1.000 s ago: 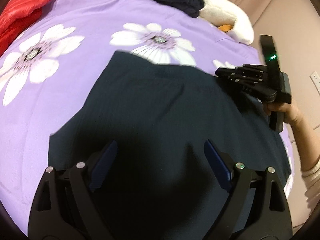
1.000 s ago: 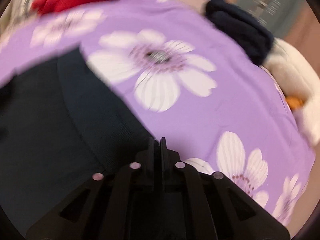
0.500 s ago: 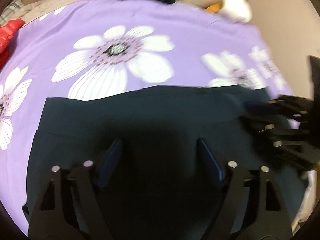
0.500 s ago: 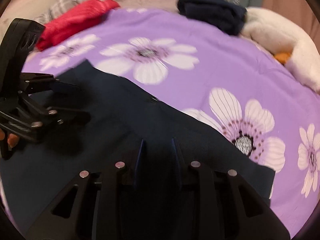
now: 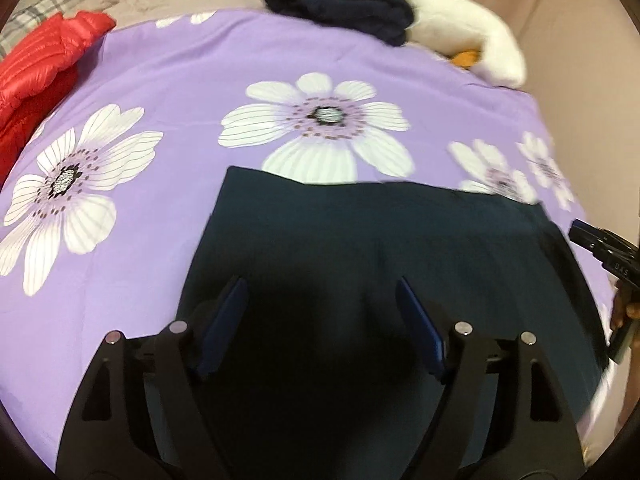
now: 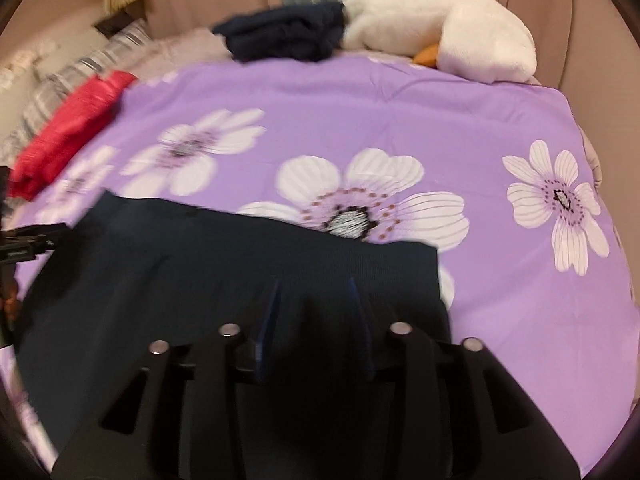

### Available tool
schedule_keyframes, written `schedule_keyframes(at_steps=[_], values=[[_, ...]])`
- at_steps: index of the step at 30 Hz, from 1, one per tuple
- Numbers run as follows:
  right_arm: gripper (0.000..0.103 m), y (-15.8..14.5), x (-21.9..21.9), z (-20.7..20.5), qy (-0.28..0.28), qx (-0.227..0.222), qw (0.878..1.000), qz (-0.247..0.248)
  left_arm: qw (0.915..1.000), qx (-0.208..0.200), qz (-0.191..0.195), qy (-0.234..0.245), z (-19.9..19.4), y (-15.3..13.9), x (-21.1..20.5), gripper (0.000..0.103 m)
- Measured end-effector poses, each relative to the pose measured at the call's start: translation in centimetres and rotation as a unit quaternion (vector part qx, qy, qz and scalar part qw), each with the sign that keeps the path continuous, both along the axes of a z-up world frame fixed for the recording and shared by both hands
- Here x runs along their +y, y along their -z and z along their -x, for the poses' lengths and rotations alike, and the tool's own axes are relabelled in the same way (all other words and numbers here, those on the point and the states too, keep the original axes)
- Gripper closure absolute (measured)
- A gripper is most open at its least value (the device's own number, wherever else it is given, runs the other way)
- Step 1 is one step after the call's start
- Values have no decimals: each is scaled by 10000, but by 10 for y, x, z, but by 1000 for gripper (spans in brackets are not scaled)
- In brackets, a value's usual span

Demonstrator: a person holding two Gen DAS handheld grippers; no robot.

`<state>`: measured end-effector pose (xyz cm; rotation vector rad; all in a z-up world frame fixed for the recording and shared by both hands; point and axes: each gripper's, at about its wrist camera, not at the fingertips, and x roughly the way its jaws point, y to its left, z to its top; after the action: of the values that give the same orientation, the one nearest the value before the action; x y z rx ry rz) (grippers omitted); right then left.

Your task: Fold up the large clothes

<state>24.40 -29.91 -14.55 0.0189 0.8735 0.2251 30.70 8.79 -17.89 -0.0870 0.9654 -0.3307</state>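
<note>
A dark navy garment (image 5: 380, 240) (image 6: 224, 264) lies folded flat on the purple flowered bedspread (image 5: 180, 92) (image 6: 360, 108). My left gripper (image 5: 322, 284) hovers over its near left part, jaws wide apart with nothing between the blue pads. My right gripper (image 6: 314, 284) hangs over the garment's right end; its jaws are opening and nothing is caught between them. The right gripper (image 5: 600, 248) also shows at the right edge of the left wrist view, with a hand behind it. The left gripper (image 6: 28, 240) peeks in at the left edge of the right wrist view.
A red puffy jacket (image 5: 44, 64) (image 6: 68, 128) lies at the bedspread's far left. A folded dark blue pile (image 5: 340, 4) (image 6: 284, 32) and a white plush toy (image 5: 468, 36) (image 6: 440, 36) sit at the far edge. Beige curtains hang behind the bed.
My right gripper went from shut to partly open and swung right along the garment's far edge. The left gripper shifted sideways over the garment, its jaws staying wide.
</note>
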Motion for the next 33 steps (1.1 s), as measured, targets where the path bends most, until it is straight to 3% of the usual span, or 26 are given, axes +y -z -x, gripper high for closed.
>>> schedule_keyframes(at_steps=[4, 11, 13, 17, 20, 33], values=[[56, 1, 25, 57, -383, 12, 9993, -1, 9988, -180, 111, 438, 57, -8, -6, 24], [56, 14, 58, 130, -416, -128, 9989, 158, 9968, -335, -575, 441, 131, 15, -22, 23], [56, 22, 66, 138, -437, -45, 9988, 223, 9948, -374, -898, 302, 139, 23, -26, 21], [55, 40, 71, 146, -278, 8, 9967, 769, 9947, -343, -963, 135, 146, 28, -25, 19], [49, 45, 59, 156, -75, 2, 9979, 644, 9940, -289, -1056, 68, 150, 32, -23, 19], [48, 51, -5, 190, 978, 55, 9951, 106, 9928, -269, -1169, -32, 165, 32, -18, 18]])
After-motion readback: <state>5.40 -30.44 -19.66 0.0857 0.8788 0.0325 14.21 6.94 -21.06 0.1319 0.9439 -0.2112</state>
